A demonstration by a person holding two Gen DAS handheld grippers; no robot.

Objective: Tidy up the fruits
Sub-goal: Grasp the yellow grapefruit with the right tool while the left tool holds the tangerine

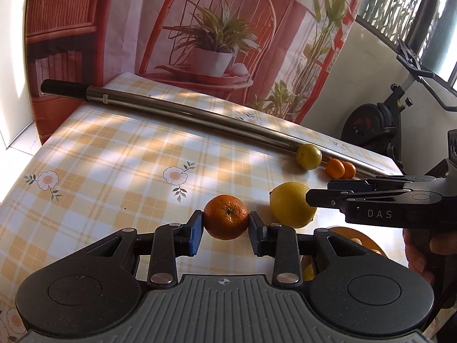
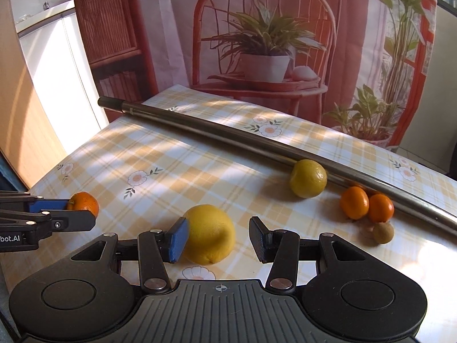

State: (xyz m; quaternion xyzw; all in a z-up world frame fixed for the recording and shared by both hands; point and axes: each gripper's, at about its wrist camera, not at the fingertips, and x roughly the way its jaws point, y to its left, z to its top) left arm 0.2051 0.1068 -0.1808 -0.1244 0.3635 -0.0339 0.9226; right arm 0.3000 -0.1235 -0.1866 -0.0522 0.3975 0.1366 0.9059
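The left gripper (image 1: 226,225) has its jaws closed on a mandarin (image 1: 226,216), seemingly just above the bench (image 1: 114,171). The right gripper (image 2: 218,237) jaws stand wide around a lemon (image 2: 210,234), 1 pad touching it.

Ahead of my grippers, a checked tablecloth (image 2: 177,171) bears a metal pole (image 2: 257,140), large lemon (image 2: 210,234), green-yellow citrus (image 2: 308,178), two mandarins (image 2: 367,203) and one brown fruit (image 2: 383,232).
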